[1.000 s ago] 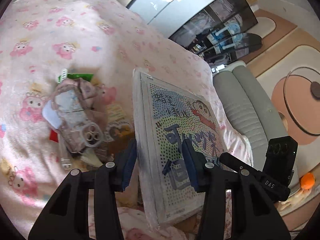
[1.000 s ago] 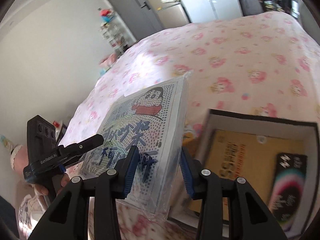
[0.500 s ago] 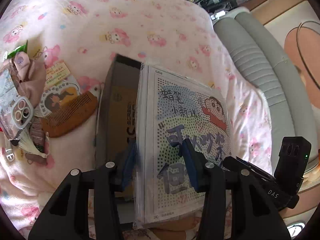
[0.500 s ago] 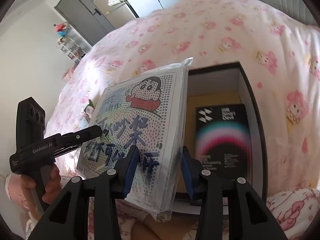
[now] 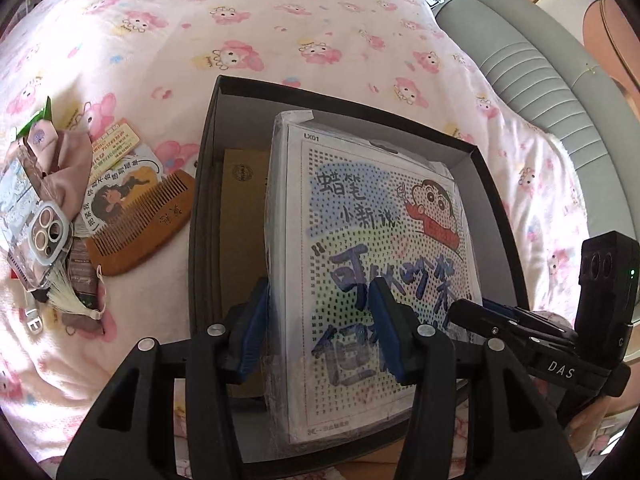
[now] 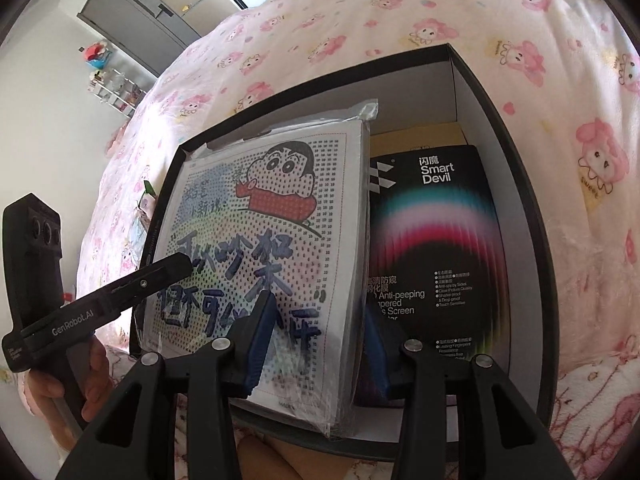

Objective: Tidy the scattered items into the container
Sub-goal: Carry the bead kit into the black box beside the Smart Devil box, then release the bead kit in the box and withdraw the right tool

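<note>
Both claws, left claw and right claw, grip the cartoon pack over the box

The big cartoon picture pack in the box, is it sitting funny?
Yes. The cartoon pack is tilted, not flat: one long edge is raised above the black Smart Devil packet in the black box. Both the left gripper and the right gripper grip it.

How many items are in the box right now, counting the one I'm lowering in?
3. The plastic-wrapped cartoon kit, held by both grippers, on the box's left side; the black Smart Devil package on the right; a brown flat box underneath. More may be hidden.
</note>
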`<move>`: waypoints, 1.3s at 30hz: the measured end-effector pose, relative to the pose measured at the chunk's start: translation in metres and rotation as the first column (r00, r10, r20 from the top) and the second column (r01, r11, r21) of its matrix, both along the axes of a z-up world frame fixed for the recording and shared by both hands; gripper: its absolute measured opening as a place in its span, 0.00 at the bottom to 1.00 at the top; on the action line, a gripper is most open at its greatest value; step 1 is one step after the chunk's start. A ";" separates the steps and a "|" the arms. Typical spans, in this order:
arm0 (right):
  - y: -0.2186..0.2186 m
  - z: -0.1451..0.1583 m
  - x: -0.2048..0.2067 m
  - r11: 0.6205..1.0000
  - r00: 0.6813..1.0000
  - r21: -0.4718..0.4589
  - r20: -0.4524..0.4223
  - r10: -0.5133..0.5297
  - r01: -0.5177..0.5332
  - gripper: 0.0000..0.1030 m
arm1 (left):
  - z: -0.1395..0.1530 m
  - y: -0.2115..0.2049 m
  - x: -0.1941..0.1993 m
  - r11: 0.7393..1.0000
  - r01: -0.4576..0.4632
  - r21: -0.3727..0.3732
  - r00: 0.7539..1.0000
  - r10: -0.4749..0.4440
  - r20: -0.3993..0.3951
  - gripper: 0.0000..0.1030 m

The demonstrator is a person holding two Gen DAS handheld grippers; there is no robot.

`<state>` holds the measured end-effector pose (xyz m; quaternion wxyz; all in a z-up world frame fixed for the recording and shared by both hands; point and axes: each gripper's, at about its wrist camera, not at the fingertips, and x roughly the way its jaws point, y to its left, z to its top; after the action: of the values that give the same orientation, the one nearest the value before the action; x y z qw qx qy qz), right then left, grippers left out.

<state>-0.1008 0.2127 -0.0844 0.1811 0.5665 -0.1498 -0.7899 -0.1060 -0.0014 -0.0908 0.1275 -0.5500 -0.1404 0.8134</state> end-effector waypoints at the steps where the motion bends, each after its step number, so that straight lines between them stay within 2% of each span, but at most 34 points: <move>1: 0.000 -0.001 0.000 1.000 1.000 -0.002 0.006 -0.002 0.003 0.37 | 0.000 0.002 0.001 1.000 0.006 -0.014 1.000 -0.006 -0.004 0.49; 8: -0.001 -0.008 -0.001 1.000 1.000 0.019 0.019 -0.009 0.008 0.38 | -0.001 0.009 0.000 0.998 0.029 -0.058 1.000 -0.029 -0.008 0.50; 15: -0.008 -0.016 -0.003 0.999 0.999 0.046 0.035 -0.001 -0.001 0.38 | -0.005 0.016 0.000 0.990 0.045 -0.134 0.999 -0.046 -0.003 0.51; 20: -0.007 -0.013 -0.002 0.998 1.000 0.059 0.017 0.003 -0.004 0.38 | -0.001 0.020 0.004 0.971 0.032 -0.235 0.999 -0.039 -0.024 0.49; 23: -0.003 -0.003 -0.005 0.998 1.000 0.063 -0.017 -0.017 0.018 0.38 | 0.011 0.016 0.004 0.973 0.008 -0.231 0.997 -0.024 -0.067 0.49; 26: -0.005 0.004 -0.015 0.992 0.998 0.125 -0.052 -0.023 0.029 0.38 | 0.016 0.018 -0.011 0.979 0.038 -0.198 0.998 -0.049 -0.050 0.48; 29: -0.016 -0.001 -0.028 0.987 0.999 0.163 -0.037 0.002 0.004 0.38 | 0.012 0.032 -0.031 0.983 0.093 -0.158 0.995 -0.095 -0.010 0.47; 32: -0.023 -0.010 -0.032 0.978 1.000 0.205 -0.010 0.028 -0.026 0.38 | 0.006 0.044 -0.041 0.982 0.120 -0.145 0.992 -0.124 -0.014 0.46; 37: -0.030 -0.026 -0.032 0.978 0.998 0.199 0.028 0.051 -0.056 0.38 | 0.002 0.040 -0.026 0.981 0.103 -0.164 0.994 -0.109 -0.029 0.45; 39: -0.034 -0.025 -0.033 0.982 0.997 0.176 0.034 0.067 -0.072 0.38 | 0.000 0.034 -0.024 0.986 0.092 -0.140 0.995 -0.096 -0.022 0.45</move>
<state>-0.1339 0.1784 -0.1094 0.1553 0.5960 -0.0618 -0.7854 -0.1297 0.0329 -0.0906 0.1291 -0.5516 -0.0559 0.8221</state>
